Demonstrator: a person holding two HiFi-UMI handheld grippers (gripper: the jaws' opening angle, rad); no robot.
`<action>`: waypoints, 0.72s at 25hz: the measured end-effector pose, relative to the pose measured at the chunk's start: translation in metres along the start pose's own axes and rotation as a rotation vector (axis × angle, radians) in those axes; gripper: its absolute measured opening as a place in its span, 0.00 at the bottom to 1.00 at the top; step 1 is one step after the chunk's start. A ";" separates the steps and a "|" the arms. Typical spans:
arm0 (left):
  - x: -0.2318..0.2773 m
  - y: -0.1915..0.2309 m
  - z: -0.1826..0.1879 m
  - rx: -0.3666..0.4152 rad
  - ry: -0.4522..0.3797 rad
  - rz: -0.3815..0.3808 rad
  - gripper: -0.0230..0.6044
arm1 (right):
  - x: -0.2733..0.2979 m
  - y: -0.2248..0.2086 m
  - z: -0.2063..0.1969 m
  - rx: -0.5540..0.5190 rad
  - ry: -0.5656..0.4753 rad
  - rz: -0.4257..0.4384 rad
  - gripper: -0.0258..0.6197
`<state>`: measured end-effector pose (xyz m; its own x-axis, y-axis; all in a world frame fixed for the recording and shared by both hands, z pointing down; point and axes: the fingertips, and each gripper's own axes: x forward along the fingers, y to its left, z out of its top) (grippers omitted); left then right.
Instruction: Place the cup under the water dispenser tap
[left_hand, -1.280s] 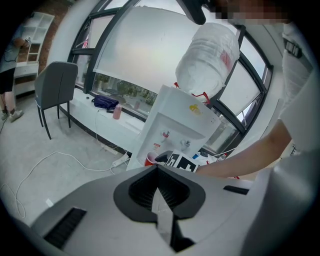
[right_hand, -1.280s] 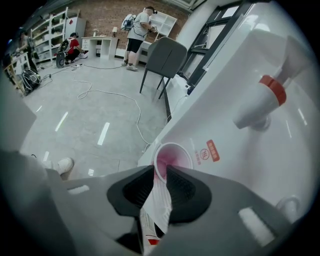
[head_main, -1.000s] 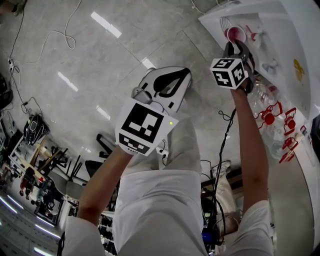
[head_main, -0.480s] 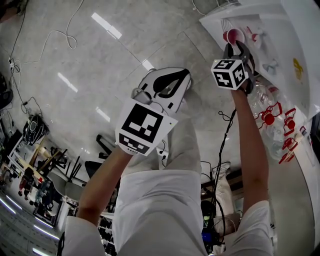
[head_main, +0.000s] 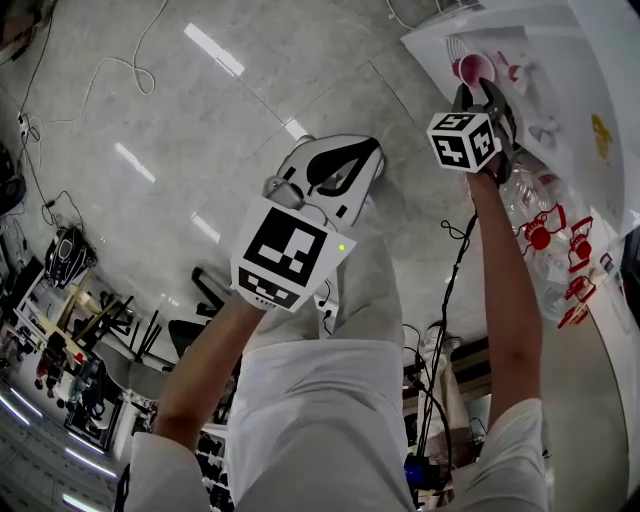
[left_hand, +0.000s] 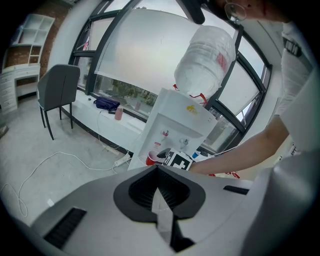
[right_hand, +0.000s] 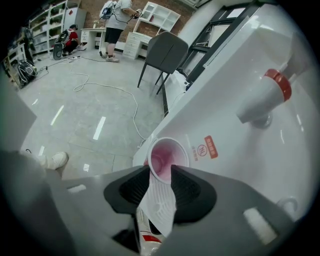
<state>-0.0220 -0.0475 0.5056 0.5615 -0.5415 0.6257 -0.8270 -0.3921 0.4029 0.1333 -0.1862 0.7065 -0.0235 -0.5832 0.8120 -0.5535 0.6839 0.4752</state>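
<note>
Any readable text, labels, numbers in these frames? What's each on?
No text reads clearly.
Front label on dispenser: print too blurred.
Yellow sticker on dispenser: too small.
Bottle label: blurred.
Marker cube: pattern only, no words.

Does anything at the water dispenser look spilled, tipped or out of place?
Nothing stands out. The cup stands upright on the drip tray of the water dispenser, and no spill is visible. The right tongs have just been opening, with the cup between them.
</note>
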 end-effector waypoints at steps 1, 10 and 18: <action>-0.001 0.000 0.000 -0.001 -0.002 0.001 0.04 | 0.000 -0.001 0.000 -0.003 0.001 0.001 0.27; -0.002 -0.001 0.001 0.000 -0.002 0.004 0.04 | -0.001 0.002 0.001 -0.019 -0.004 0.020 0.33; -0.008 -0.007 0.008 0.011 -0.012 0.003 0.04 | -0.022 0.001 0.009 0.014 -0.058 0.029 0.32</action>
<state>-0.0202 -0.0458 0.4925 0.5594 -0.5517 0.6187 -0.8284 -0.3984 0.3937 0.1255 -0.1765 0.6862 -0.0876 -0.5875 0.8044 -0.5638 0.6950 0.4462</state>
